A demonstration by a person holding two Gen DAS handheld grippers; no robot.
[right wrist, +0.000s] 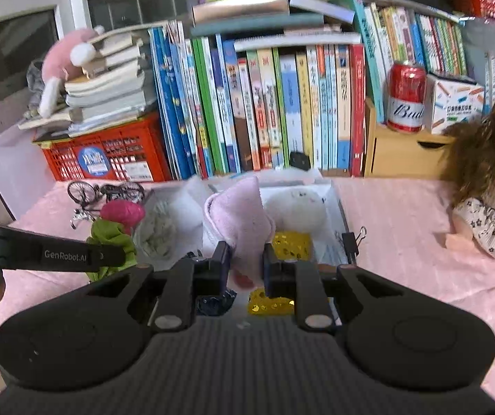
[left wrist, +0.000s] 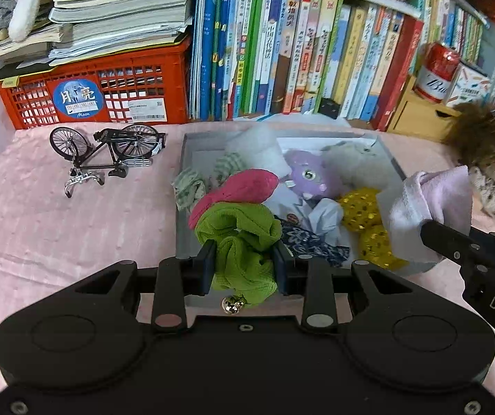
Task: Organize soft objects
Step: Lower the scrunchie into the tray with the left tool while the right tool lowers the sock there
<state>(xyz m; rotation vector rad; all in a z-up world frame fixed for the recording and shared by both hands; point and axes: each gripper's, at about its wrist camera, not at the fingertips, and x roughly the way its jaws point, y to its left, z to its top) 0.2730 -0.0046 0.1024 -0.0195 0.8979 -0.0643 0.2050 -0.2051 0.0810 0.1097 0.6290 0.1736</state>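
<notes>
Green cloth [left wrist: 244,242] fills the left gripper [left wrist: 244,266], whose jaws are closed on it from both sides; a pink part sticks up from the top of the cloth and two small bells [left wrist: 231,304] hang under it. It hangs over the near edge of the gray tray [left wrist: 182,159], which already holds a purple plush toy [left wrist: 308,174], a white plush toy [left wrist: 354,162], a yellow sequin piece [left wrist: 361,207] and some patterned cloths.

In the right wrist view, the right gripper [right wrist: 245,263] is closed tightly on a pale lilac towel [right wrist: 238,218], which stands up above the jaws, over the middle of the tray.

Both hands are close together over a rather full tray (the two grippers are near each other in both views), so I think they could bump when they let go. The green cloth is near the tray edge, so it may slide out onto the pink surface [left wrist: 57,224] if released here. The bells could also catch on a finger. A toy bicycle [left wrist: 109,152] and a doll [right wrist: 489,180] stand on the surface well apart from the tray, so they are not in danger.
</notes>
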